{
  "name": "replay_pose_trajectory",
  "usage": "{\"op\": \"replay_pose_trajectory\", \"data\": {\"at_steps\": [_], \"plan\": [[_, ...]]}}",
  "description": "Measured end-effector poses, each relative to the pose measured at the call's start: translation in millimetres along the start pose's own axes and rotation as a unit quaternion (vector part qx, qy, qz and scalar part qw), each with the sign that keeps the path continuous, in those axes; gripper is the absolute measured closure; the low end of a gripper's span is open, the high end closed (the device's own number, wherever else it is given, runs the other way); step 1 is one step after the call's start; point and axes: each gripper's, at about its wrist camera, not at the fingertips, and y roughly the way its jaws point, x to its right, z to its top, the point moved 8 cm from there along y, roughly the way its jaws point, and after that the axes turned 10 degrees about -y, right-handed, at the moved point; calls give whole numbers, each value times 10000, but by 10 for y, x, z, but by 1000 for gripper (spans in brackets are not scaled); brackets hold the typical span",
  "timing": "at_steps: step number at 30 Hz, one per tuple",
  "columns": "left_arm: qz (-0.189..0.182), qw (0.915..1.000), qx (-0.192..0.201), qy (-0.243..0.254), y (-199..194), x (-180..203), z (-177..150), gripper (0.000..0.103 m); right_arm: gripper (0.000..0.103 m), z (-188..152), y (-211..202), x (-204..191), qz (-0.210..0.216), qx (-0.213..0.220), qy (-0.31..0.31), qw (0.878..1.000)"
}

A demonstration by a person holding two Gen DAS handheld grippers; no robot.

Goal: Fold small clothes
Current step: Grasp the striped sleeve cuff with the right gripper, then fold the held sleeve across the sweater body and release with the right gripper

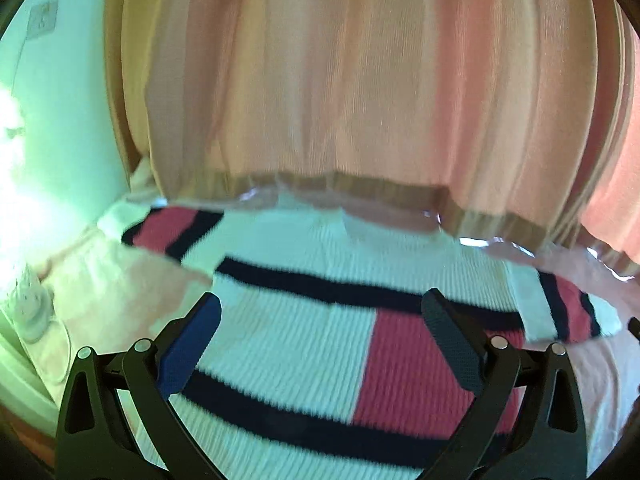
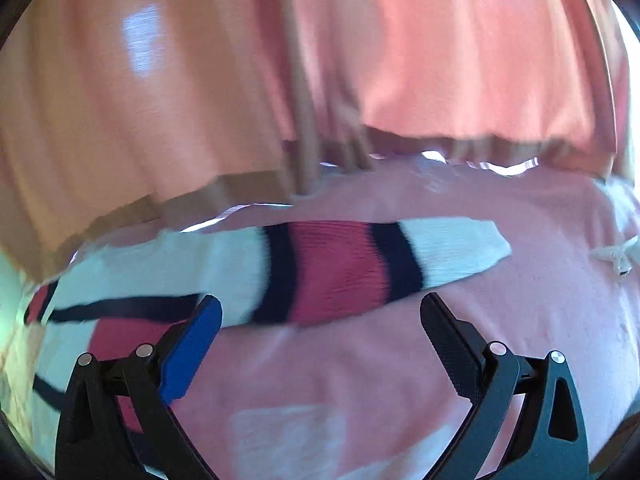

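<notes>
L wrist view: knit sweater (image 1: 304,320) spread flat, white w/ navy stripes and a red block, lying on a pink sheet (image 1: 592,384) over the surface. Whether that surface is a desk or a bed, can't tell. Collar points away from cam, toward the curtain (image 1: 340,80). Both sleeves out to the sides: one sleeve (image 1: 176,230) upper-left, other sleeve (image 1: 568,310) at right, each w/ a red band between navy bands. L gripper (image 1: 320,312) above the sweater body, jaws wide apart, nothing between them; blue pad on one finger, black textured pad on the other. Only this view shows: wall socket (image 1: 44,20) on pale wall at left, white power strip (image 1: 28,308) lower-left, strong glare on that side.

R wrist view: mostly the right sleeve (image 2: 340,264), stretched across frame, cuff end toward the right, flat on the pink sheet (image 2: 540,280). Only a corner of the sweater body (image 2: 120,332) seen at left. R gripper (image 2: 320,312) just short of the sleeve, over bare sheet; jaws wide apart, holding nothing. Only here: small white item (image 2: 616,258) far right on sheet, too blurred to ID. Curtain (image 2: 460,60) reads more orange-pink here; hem hangs just above the surface edge, w/ bright light showing under it.

Both views motion-blurred.
</notes>
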Motion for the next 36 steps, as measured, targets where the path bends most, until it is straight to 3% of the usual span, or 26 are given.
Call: {"op": "replay_pose_trajectory", "data": {"at_steps": [3, 6, 12, 13, 15, 18, 19, 21, 23, 25, 28, 33, 36], "plan": [[85, 9998, 161, -98, 147, 23, -28, 5, 10, -43, 376, 548, -15, -240, 378, 9990], [131, 9997, -180, -89, 369, 20, -122, 5, 18, -149, 722, 980, -42, -481, 873, 9950], [372, 9985, -351, -185, 614, -61, -161, 5, 27, -298, 1237, 1366, -74, -836, 1430, 9862], [386, 9984, -372, -186, 636, -64, -170, 5, 35, -304, 1303, 1380, -48, -860, 1488, 9851], [376, 9981, -454, -193, 669, -61, -182, 5, 40, -255, 1360, 1415, -161, -703, 1507, 9859], [389, 9980, -462, -179, 695, -70, -180, 5, 90, -181, 1471, 1374, -34, -699, 1571, 9851], [400, 9980, -455, -176, 701, -85, -170, 5, 95, -144, 1491, 1346, 147, -626, 1714, 9831], [427, 9979, -430, -220, 692, -142, -140, 5, 95, -6, 1450, 1246, 206, -394, 1719, 9841], [456, 9978, -381, -285, 676, -220, -92, 5, 95, 270, 1293, 961, 496, -30, 1429, 9885], [511, 9973, -330, -423, 660, -346, -14, 5, 95, 655, 1014, 423, 1072, 468, 1011, 9880], [562, 9952, -275, -756, 628, -566, 120, 5, 95, 1076, 632, -630, 2070, 941, 392, 9730], [444, 9923, -188, -1137, 556, -844, 307, 5, 95, 1259, 418, -2653, 3376, 917, -643, 9346], [327, 9921, -240, -1188, 584, -951, 357, 5, 90, 999, 636, -3705, 3778, 380, -1211, 9172]]}}
